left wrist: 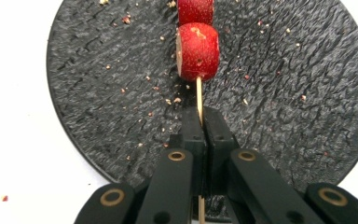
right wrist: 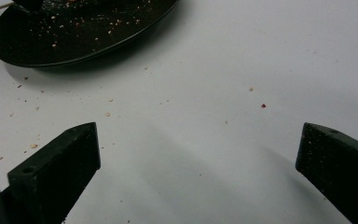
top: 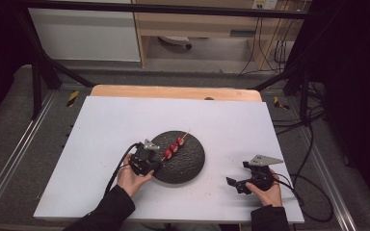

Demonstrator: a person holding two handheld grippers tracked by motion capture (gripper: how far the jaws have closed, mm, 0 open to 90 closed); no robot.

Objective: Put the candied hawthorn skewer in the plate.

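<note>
Nearest the person, two hands come in from the bottom of the high view, each one holding a gripper. The right gripper [top: 234,184] sits low over the white table [top: 101,130], well apart from the plate. Its jaws are wide apart with nothing between them, and in the right gripper view there are little crumbs [right wrist: 107,113] on the table around them. The left gripper [top: 155,167] is at the near left edge of the plate [top: 188,163]. Its jaws are pressed together on the bare end of a thin wooden stick [left wrist: 199,95]. In the left gripper view the stick runs straight up from the jaws to a red fruit [left wrist: 197,51], and a second red fruit sits just past it, touching it. The plate is round, dark and bumpy, and it lies flat near the middle of the table. On it is the stick with three red fruits in a row, slanting from the near left toward the far right, with the pointed tip sticking out past the last fruit. Small brown and red crumbs are scattered on the plate too. Farther back, the white table ends at a wooden edge [top: 173,91].
</note>
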